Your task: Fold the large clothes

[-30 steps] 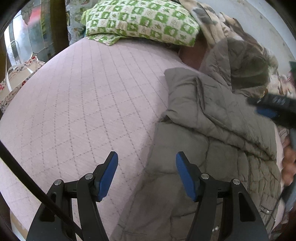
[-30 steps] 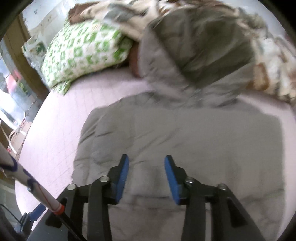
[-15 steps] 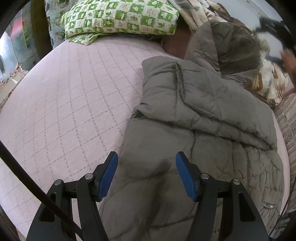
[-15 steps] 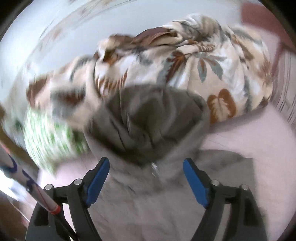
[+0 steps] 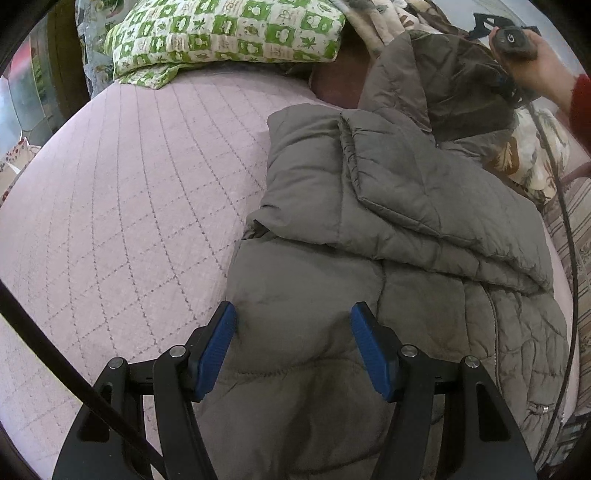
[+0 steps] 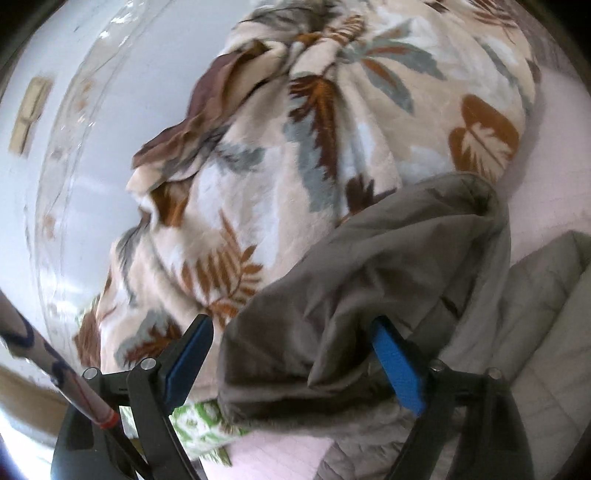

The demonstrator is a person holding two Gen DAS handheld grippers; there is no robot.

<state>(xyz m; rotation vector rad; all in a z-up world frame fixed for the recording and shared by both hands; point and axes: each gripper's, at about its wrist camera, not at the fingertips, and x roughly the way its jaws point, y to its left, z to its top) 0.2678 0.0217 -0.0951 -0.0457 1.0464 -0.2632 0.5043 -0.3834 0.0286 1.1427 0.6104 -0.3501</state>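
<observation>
Jacket (image 5: 388, 229) flat on bed (image 5: 122, 192), lengthwise, hood (image 6: 369, 280) toward pillow (image 5: 229, 33). Left gripper (image 5: 293, 336) half spread over hem, empty. Right gripper (image 6: 291, 354) just opened wide, straddling hood.

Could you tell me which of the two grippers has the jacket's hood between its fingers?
The right gripper: its open jaws straddle the grey hood. The left gripper hovers over the jacket's lower body instead.

Jacket (image 5: 388, 206) hem cut off by frame edge
</observation>
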